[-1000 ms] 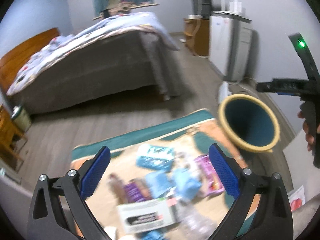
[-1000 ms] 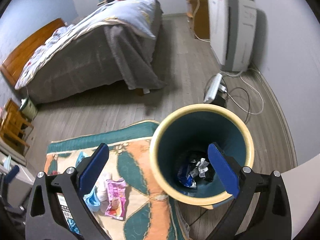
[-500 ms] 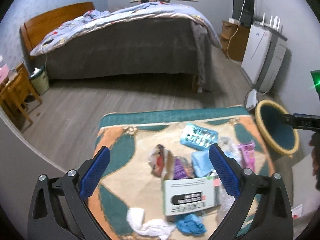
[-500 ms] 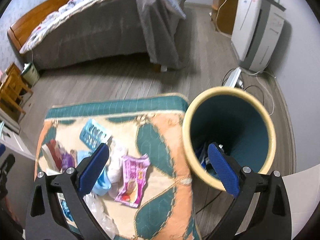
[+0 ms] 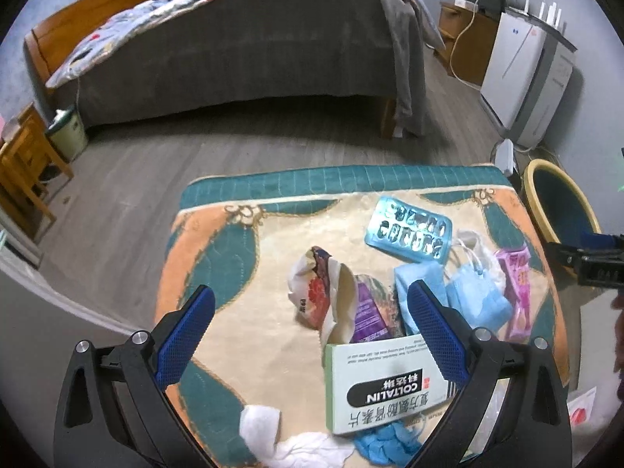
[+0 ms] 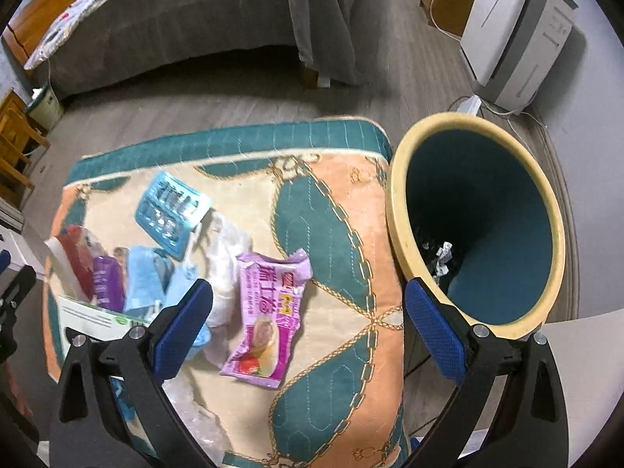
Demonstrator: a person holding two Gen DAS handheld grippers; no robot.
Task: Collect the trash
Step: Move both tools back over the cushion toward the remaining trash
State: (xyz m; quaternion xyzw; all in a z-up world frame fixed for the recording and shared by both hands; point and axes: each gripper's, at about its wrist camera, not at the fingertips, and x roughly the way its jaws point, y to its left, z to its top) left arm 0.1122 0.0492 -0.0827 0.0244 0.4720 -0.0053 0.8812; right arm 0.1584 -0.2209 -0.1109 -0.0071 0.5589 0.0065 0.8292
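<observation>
On the rug [image 6: 335, 234] we see litter; beside it the bin [image 6: 397, 210] holds crumpled scraps [image 6: 442, 259]. Our left gripper [image 5: 312, 335] and right gripper [image 6: 308, 325] gape, empty.

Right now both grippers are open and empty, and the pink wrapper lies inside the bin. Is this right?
Not quite. The pink wrapper lies on the mat, beside the bin, as the right wrist view shows. The left gripper and right gripper are indeed open and empty.

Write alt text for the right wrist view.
Open, empty right tongs hover over a pink snack wrapper on a patterned mat, beside a yellow-rimmed trash bin holding scraps. More litter lies left, including a blue blister pack.
</observation>
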